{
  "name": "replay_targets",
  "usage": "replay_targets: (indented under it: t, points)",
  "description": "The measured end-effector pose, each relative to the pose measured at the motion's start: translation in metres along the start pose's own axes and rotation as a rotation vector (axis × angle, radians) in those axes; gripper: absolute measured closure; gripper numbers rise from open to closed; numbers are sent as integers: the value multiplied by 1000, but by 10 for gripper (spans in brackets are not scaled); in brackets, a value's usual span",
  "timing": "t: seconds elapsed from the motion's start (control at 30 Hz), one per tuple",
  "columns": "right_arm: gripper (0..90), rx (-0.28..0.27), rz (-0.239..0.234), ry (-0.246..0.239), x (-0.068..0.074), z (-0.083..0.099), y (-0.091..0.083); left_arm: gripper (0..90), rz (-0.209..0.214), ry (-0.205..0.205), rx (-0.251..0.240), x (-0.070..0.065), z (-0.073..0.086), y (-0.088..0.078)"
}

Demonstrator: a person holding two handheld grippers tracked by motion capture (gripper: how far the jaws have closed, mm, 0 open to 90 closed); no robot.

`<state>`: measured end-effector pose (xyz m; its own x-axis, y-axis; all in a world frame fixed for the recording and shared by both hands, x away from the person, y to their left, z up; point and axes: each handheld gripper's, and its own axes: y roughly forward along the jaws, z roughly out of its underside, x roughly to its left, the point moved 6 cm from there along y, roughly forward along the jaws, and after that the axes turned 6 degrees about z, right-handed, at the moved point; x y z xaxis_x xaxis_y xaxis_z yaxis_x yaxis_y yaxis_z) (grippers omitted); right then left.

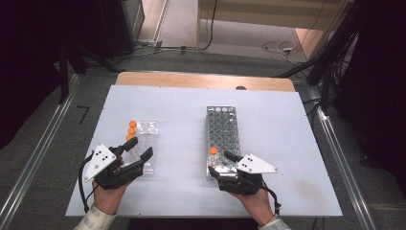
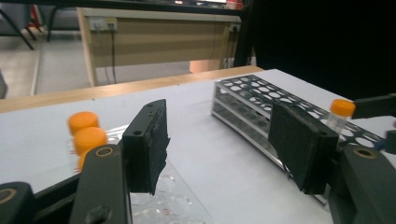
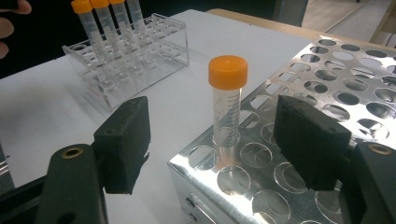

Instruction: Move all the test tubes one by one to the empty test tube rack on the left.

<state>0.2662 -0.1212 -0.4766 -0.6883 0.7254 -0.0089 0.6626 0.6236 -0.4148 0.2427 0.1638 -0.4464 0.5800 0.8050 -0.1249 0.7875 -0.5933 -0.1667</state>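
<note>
A clear plastic rack (image 1: pixel 147 139) at the left holds a row of orange-capped tubes (image 1: pixel 131 130) along its left side. My left gripper (image 1: pixel 140 147) hovers over the rack's near end, open, with nothing between its pads; in its own view the gripper (image 2: pixel 224 140) has the caps (image 2: pixel 86 133) just left of its left jaw. A perforated metal rack (image 1: pixel 222 129) stands at the centre with one orange-capped tube (image 1: pixel 213 152) upright in its near left corner. My right gripper (image 1: pixel 218 163) is open; its jaws stand either side of that tube (image 3: pixel 227 102), apart from it.
The white board (image 1: pixel 182 105) lies on a wooden table, and beyond its far edge is floor with cables. The clear rack (image 3: pixel 135 60) sits a hand's width left of the metal rack (image 3: pixel 327 93). A person's fingertips (image 3: pixel 9 18) show at the top left of the right gripper view.
</note>
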Motion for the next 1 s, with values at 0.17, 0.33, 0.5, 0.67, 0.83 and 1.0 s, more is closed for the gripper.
replay_targets:
  t: [0.17, 0.33, 0.5, 0.67, 0.83, 1.0]
  points:
    - [305, -3, 9, -4, -2, 0, 5, 341, 45, -10, 21, -8, 3, 5]
    - [351, -4, 18, -10, -2, 1, 11, 283, 69, -9, 45, -15, 7, 10]
    - [443, -2, 28, -9, -3, 4, 18, 272, 85, 0, 54, -21, 10, 14]
    - [566, 6, 43, -9, -1, 5, 25, 273, 85, 1, 53, -21, 10, 14]
    - [648, 22, 60, -21, 0, 6, 30, 274, 86, 1, 56, -22, 11, 14]
    - [718, 24, 78, -18, -1, 6, 30, 274, 89, 3, 57, -23, 11, 15]
